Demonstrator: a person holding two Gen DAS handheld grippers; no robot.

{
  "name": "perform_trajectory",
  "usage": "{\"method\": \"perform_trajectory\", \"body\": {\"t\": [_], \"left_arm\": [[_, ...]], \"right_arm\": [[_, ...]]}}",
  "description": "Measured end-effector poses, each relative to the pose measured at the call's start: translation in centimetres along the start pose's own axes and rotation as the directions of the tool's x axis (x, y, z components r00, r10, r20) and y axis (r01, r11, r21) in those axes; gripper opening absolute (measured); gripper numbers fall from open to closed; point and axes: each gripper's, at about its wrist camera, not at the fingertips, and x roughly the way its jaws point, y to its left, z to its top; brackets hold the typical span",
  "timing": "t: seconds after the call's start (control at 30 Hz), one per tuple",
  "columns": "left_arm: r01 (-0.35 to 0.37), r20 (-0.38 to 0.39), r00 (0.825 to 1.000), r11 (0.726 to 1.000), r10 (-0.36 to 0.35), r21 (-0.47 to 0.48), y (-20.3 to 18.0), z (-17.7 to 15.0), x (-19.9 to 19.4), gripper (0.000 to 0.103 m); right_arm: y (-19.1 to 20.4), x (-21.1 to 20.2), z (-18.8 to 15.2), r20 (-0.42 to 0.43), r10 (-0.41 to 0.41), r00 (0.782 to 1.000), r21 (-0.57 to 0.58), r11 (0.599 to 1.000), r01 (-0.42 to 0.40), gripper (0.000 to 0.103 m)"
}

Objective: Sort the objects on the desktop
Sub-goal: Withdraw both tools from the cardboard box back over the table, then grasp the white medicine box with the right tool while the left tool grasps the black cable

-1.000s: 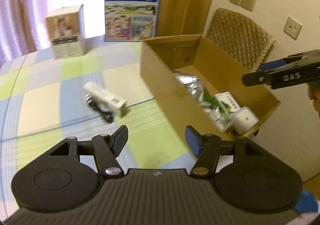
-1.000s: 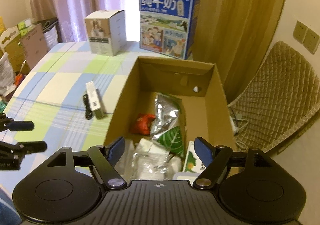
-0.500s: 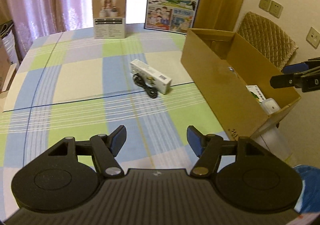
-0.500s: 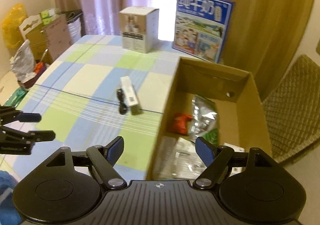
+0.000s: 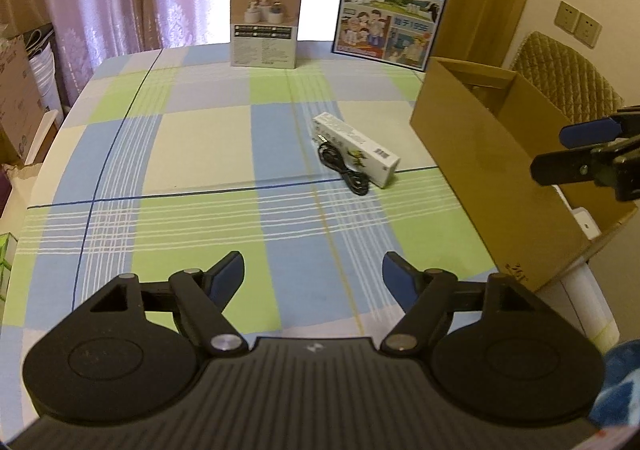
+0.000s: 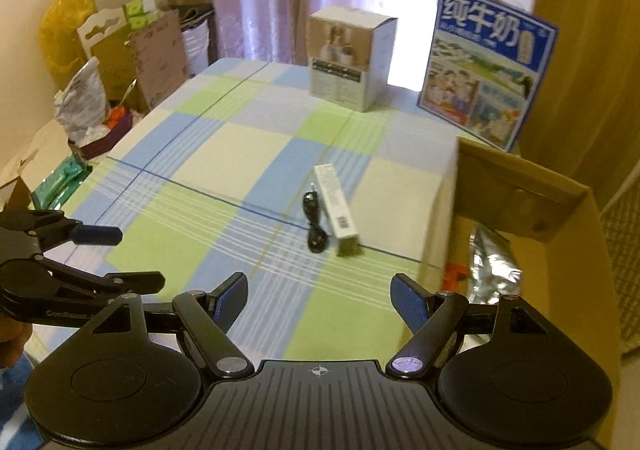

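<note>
Right now the slim white box point(image 5: 356, 149) lies on the checked tablecloth point(image 5: 200, 153) with a black cable point(image 5: 342, 167) coiled just beside it, well ahead of both tongs and left of the cardboard box point(image 5: 484, 173). The left gripper point(image 5: 313, 274) has just been opening and stands wide, nothing between its jaws. The right gripper point(image 6: 319, 300) is wide and empty too. A second ago both faced the carton; they have swung toward the table.

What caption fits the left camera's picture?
Open left gripper hovers over checked tablecloth, facing a slim white box and black cable.
</note>
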Motion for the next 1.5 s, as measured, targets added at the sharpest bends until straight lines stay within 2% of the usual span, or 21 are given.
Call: {"method": "perform_trajectory", "body": {"t": [0.47, 0.7, 0.9, 1.07, 1.17, 1.23, 1.5], "left_arm": [[-0.050, -0.015, 0.999, 0.998, 0.050, -0.048, 3.3, 1.7, 6.6, 0.090], [-0.070, -0.002, 0.998, 0.996, 0.070, -0.053, 4.8, 3.6, 10.2, 0.090], [-0.092, 0.006, 0.996, 0.995, 0.092, -0.044, 5.7, 3.8, 11.7, 0.090], [-0.054, -0.012, 0.998, 0.998, 0.054, -0.044, 5.8, 3.3, 12.4, 0.090], [-0.054, -0.010, 0.999, 0.998, 0.053, -0.044, 6.0, 3.2, 12.4, 0.090], [-0.048, -0.014, 0.999, 0.998, 0.047, -0.051, 6.1, 3.1, 12.5, 0.090], [-0.054, -0.044, 0.998, 0.998, 0.053, -0.027, 6.1, 2.9, 11.8, 0.090]], "right_arm": [[-0.7, 9.5, 2.8, -0.072, -0.027, 0.997, -0.035, 0.999, 0.024, 0.074], [-0.7, 14.0, 4.3, -0.098, -0.055, 0.994, -0.128, 0.991, 0.042, 0.061], [-1.4, 18.3, 5.7, -0.133, -0.072, 0.988, -0.151, 0.987, 0.052, 0.052], [-2.1, 21.4, 5.6, -0.185, -0.095, 0.978, -0.164, 0.984, 0.065, 0.046], [-2.4, 22.4, 5.4, -0.205, -0.093, 0.974, -0.167, 0.984, 0.059, 0.035], [-2.5, 22.6, 5.1, -0.216, -0.085, 0.973, -0.157, 0.986, 0.051, 0.023], [-0.5, 20.5, 2.5, -0.238, 0.026, 0.971, -0.064, 0.997, -0.043, 0.023]]}}
